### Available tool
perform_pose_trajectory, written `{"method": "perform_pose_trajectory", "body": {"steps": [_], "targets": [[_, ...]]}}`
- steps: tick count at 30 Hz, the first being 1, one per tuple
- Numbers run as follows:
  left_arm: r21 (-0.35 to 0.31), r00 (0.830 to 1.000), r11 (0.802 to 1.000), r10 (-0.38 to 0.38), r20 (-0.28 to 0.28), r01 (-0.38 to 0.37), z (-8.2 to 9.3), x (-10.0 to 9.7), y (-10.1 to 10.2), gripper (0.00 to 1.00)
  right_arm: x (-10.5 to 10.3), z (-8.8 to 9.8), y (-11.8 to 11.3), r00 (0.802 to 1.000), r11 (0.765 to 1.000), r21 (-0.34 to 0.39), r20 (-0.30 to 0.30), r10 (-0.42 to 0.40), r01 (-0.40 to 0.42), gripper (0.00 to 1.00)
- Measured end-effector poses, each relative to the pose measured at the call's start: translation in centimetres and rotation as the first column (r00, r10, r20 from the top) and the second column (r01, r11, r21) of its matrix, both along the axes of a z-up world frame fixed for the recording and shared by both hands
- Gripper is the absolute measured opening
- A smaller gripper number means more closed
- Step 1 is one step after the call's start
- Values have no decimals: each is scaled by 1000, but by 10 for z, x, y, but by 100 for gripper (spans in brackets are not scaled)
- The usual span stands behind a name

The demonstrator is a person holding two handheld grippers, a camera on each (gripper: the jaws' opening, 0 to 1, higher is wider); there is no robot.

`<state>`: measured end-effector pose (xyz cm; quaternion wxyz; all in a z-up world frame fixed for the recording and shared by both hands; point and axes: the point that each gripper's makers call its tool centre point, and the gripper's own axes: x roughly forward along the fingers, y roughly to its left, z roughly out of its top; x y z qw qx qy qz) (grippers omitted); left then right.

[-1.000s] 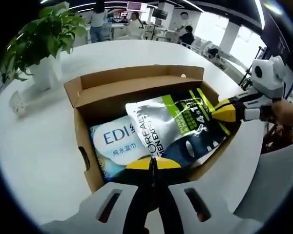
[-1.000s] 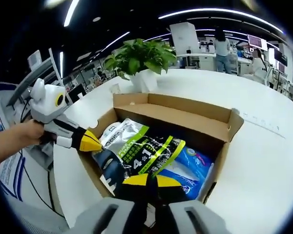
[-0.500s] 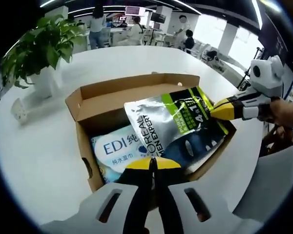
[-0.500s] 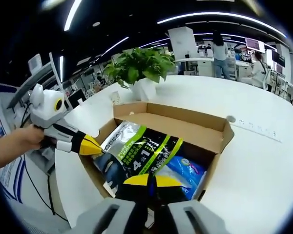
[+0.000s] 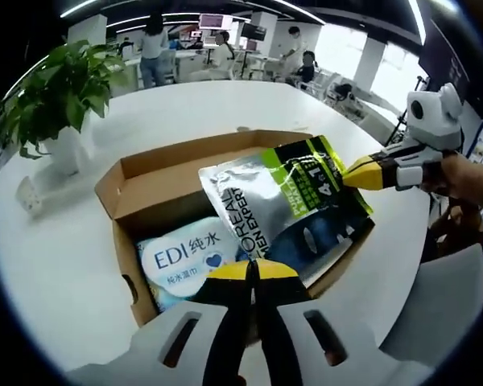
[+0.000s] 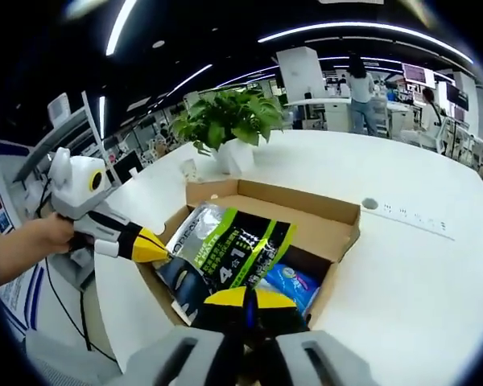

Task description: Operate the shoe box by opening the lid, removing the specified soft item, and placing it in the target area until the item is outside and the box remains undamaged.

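Two grippers pinched one pouch over open box.
Left gripper (image 5: pixel 253 267) and right gripper (image 6: pixel 244 296) clamped opposite ends of silver-green pouch (image 5: pixel 283 211), above shoe box (image 5: pixel 142 179); wipes pack (image 5: pixel 183 256) inside.

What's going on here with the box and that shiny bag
A person is working two hand-held claws over an open cardboard shoe box on a white table. Both claws, the left one and the right one, are shut on opposite edges of a silver and green pouch, which is held tilted above the box. A blue wet-wipes pack lies inside the box. The pouch is not yet set down.
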<state>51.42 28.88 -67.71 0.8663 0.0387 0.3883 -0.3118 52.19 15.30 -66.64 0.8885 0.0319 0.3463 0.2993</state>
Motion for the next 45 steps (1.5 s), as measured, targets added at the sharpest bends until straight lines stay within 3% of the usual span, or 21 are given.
{"method": "perform_pose_trajectory", "body": {"steps": [28,45], "targets": [[-37,993,993,-114,8,114,17,-3,-99,0,-1,14,-98,994,994,-29,-4,-105,105,0],[-40,986,985,-167,-9,167,12,-6,-154,0,-1,1,-156,985,984,-54,-30,-171,170,0]]}}
